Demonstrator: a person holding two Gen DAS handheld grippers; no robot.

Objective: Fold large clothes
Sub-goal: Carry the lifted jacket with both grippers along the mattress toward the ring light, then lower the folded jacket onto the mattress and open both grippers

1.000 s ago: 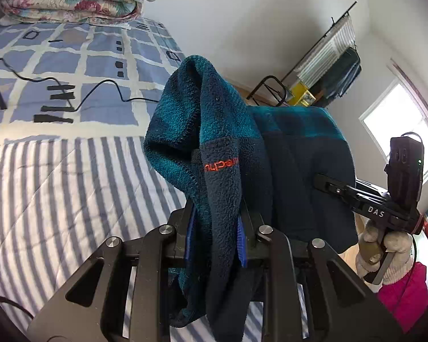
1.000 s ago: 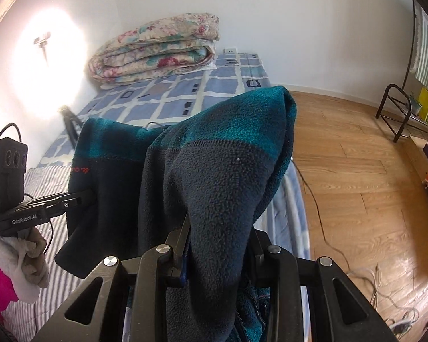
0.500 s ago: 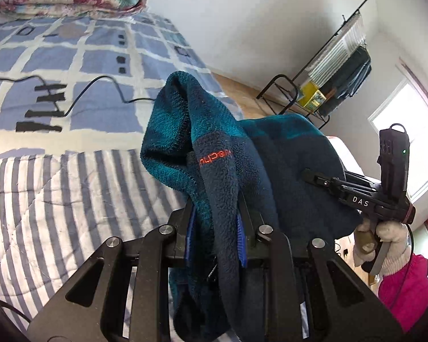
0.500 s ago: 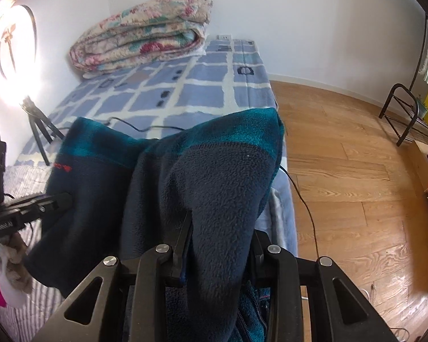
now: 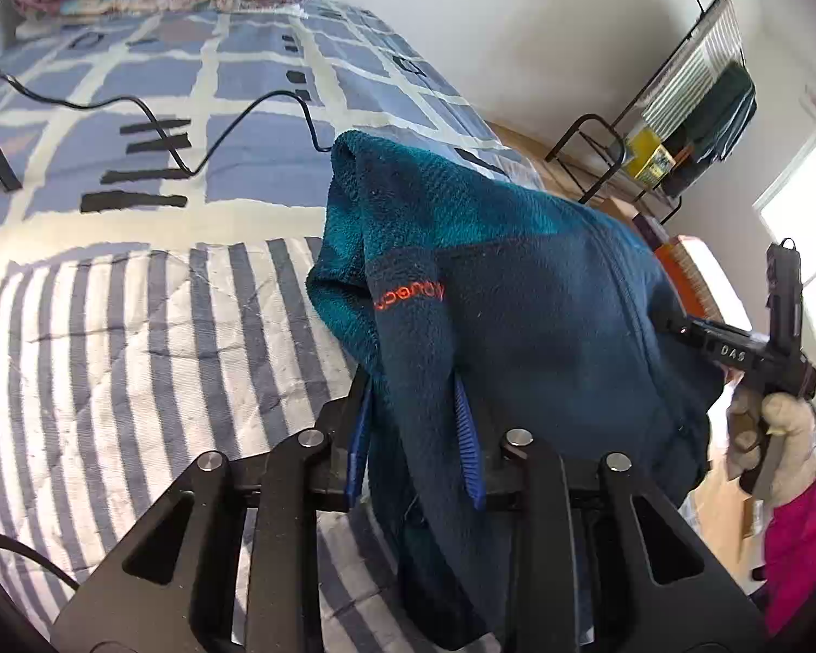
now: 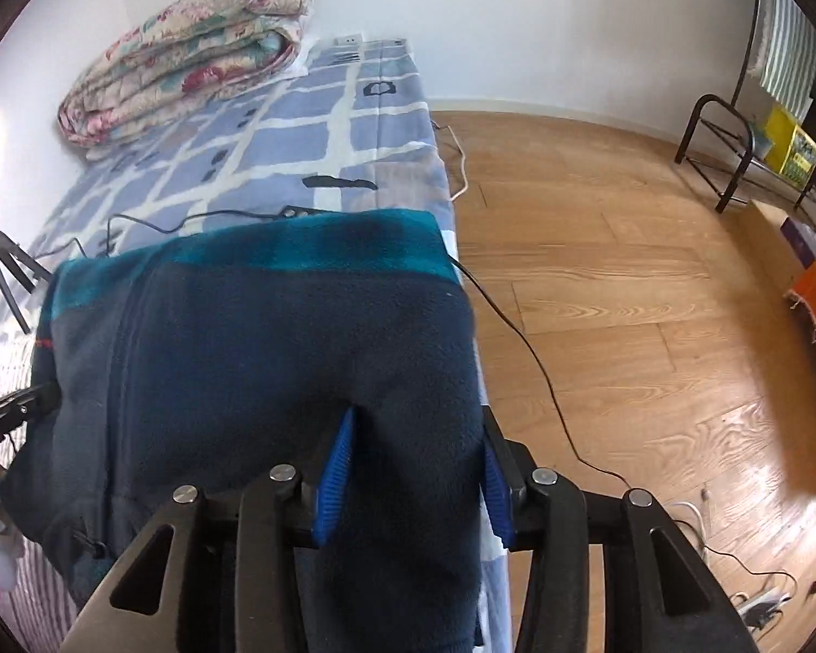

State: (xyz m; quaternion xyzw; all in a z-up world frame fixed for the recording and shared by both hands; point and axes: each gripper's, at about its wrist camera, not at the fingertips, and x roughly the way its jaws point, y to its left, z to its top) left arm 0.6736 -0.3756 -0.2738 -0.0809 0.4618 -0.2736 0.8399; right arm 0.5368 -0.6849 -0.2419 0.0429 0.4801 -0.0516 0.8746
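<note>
The left hand-held gripper (image 5: 416, 435) has a fold of a navy and teal fleece jacket (image 5: 517, 315) between its blue pads (image 5: 467, 435), and its jaws are opening. The right hand-held gripper (image 6: 416, 476) straddles another fold of the same jacket with its jaws likewise opening; whether the pads of either still press the cloth is hard to make out. The garment hangs draped between the two, just above a bed (image 5: 109, 326) covered by a grey-striped quilt (image 5: 136, 353) and, farther on, a blue checked sheet (image 6: 299, 125). A black cable (image 5: 234, 114) snakes across the sheet. A folded floral quilt (image 6: 190, 71) lies at the far end against the white wall. Beside the bed runs a wooden floor (image 6: 625, 283), with a black metal rack (image 6: 734, 158) near the wall. A gloved hand (image 5: 778, 435) holds the right tool at the frame edge. The jacket's lower part is hidden behind the gripper bodies.
</note>
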